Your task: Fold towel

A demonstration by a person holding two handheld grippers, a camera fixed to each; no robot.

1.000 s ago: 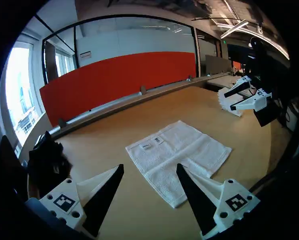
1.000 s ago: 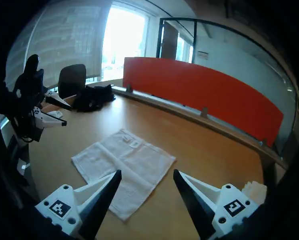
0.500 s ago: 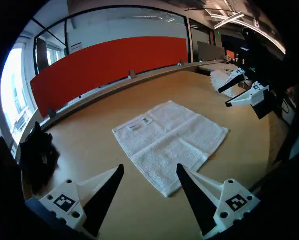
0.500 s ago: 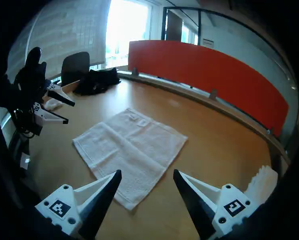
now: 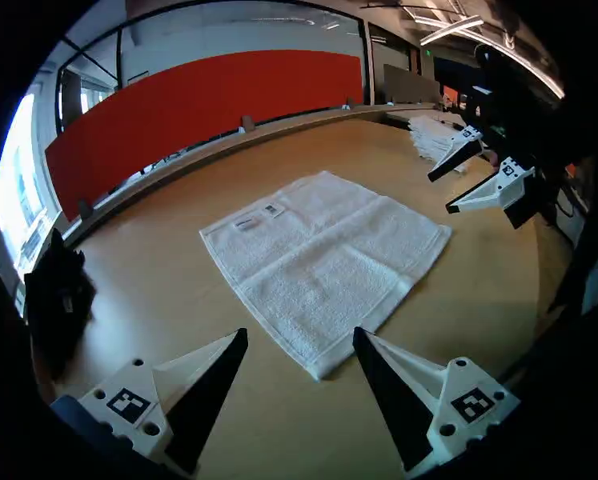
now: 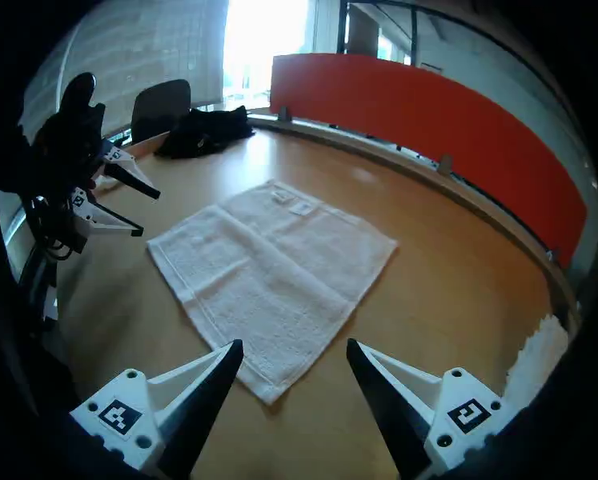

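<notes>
A white towel (image 5: 323, 248) lies spread flat on the wooden table (image 5: 178, 272), with a small label near its far edge. In the left gripper view my left gripper (image 5: 299, 364) is open, its fingertips just short of the towel's near corner. The right gripper (image 5: 451, 180) shows farther off at the right, open, beyond the towel's right corner. In the right gripper view the same towel (image 6: 270, 268) lies ahead, and my right gripper (image 6: 294, 372) is open just before its near corner. The left gripper (image 6: 130, 200) appears at the left, held by a dark-sleeved hand.
A stack of white folded towels (image 5: 435, 136) sits at the table's far right, seen also as the stack (image 6: 539, 360) at the right edge. A black bundle (image 5: 54, 296) lies at the left. An orange divider (image 5: 202, 96) runs along the table's far edge. A dark chair (image 6: 158, 108) stands behind.
Both grippers have moved closer to the towel and tilted down, so it looks larger and nearer. Each gripper stays open. The towel has not moved.
</notes>
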